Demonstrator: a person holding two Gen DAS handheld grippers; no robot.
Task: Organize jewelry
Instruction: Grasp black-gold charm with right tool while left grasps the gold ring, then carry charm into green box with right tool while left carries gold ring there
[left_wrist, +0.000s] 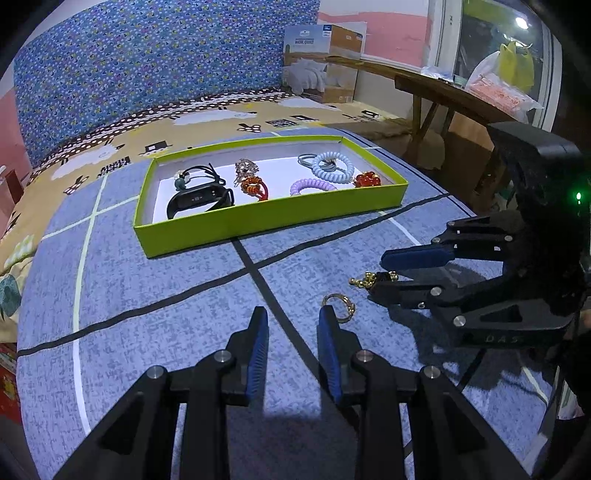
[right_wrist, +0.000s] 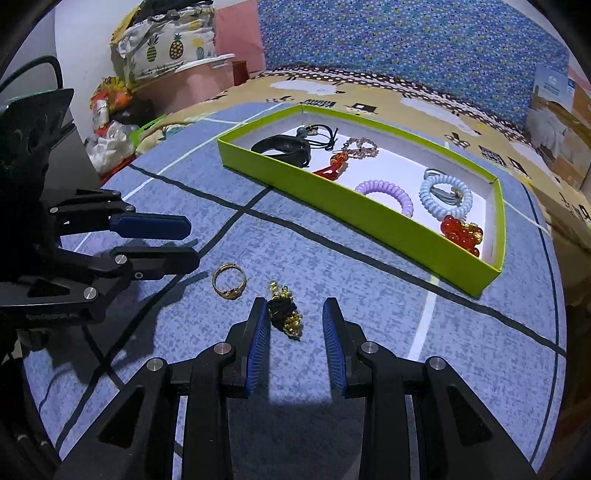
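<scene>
Straddling the black-and-gold beaded piece (right_wrist: 285, 314) on the blue mat (right_wrist: 369, 295), the right gripper (right_wrist: 295, 317) stands parted, gripping nothing; beside the piece lies a gold ring (right_wrist: 229, 282), the left gripper (left_wrist: 293, 325) also parted and empty, the green tray (right_wrist: 369, 210) well beyond.

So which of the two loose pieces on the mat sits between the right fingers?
The black-and-gold beaded piece, lying between the open right gripper fingers. The gold ring lies outside them, to the left.

— How were the grippers set?
— The left gripper (left_wrist: 292, 321) pointed downward, jaws parted. The right gripper (right_wrist: 294, 315) angled down too, its blue pads (right_wrist: 258, 332) apart, gripping nothing.
</scene>
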